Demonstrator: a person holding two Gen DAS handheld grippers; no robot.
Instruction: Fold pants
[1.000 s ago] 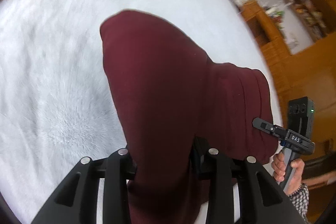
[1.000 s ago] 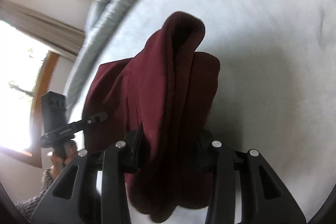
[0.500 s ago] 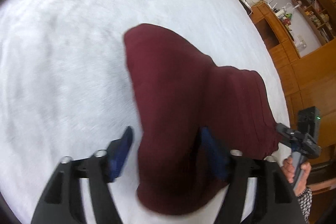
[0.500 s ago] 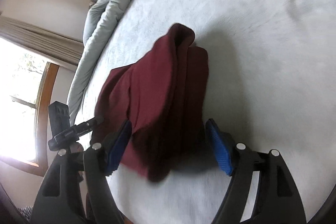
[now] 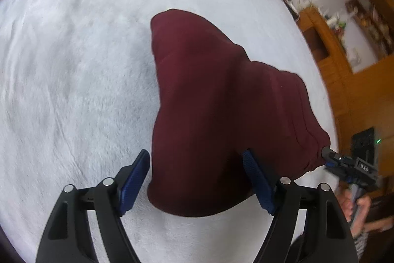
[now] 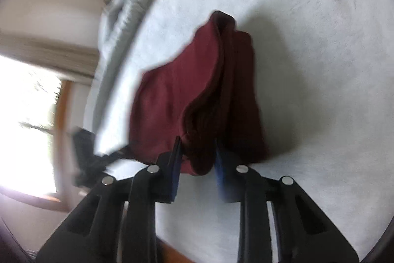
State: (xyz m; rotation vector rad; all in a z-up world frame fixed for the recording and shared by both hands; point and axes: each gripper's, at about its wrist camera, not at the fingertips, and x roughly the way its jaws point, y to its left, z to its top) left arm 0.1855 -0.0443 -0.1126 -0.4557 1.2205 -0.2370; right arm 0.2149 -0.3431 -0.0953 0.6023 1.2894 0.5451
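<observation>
The pants (image 5: 221, 115), dark maroon, lie bunched in a folded heap on a white fuzzy bed cover (image 5: 73, 90). The left wrist view shows their broad smooth top and, at the right edge, wooden cabinets (image 5: 357, 95) and the right tool (image 5: 344, 164) with a hand (image 5: 354, 206) below it; a small plate on that tool reads "DAS". The right wrist view instead shows the stacked layered edges of the cloth (image 6: 204, 95), a grey quilt (image 6: 130, 6) and a bright window (image 6: 27, 127).

The left tool (image 5: 197, 179) has its blue pads spread wide on either side of the near end of the heap, gripping nothing. In its own view the right tool (image 6: 197, 154) has its pads drawn close around a hanging fold, though blur hides whether they pinch it.
</observation>
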